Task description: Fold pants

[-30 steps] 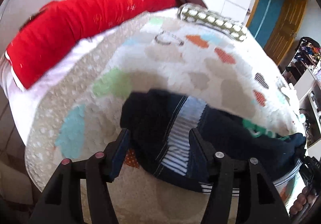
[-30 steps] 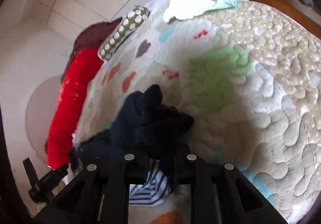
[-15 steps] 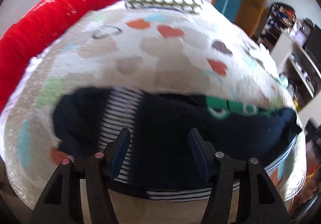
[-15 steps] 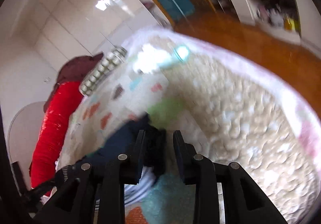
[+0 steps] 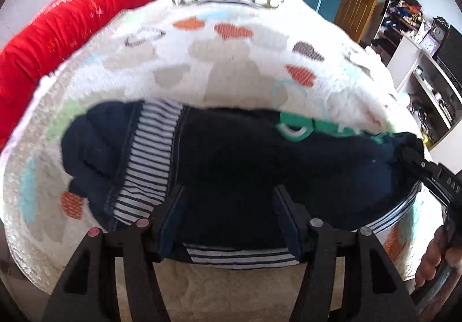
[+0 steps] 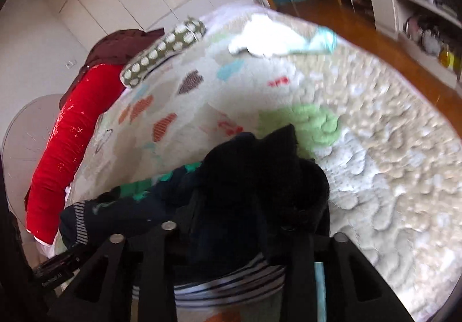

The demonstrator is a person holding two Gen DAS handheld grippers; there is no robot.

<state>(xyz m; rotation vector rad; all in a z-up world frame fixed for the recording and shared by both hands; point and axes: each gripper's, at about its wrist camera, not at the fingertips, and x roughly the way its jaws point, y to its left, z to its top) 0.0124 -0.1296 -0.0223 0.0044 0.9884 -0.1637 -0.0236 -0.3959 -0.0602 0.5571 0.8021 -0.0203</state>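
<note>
Navy cotton pants (image 5: 236, 166) are laid on the quilt (image 5: 231, 68), their long axis running left to right across the left wrist view. The left gripper (image 5: 231, 218) is spread wide over the near striped hem, gripping nothing.

In the right wrist view, bunched fabric sits between the right gripper (image 6: 239, 224) fingers; whether it is clamped cannot be told. The pants extend leftward from it.
</note>
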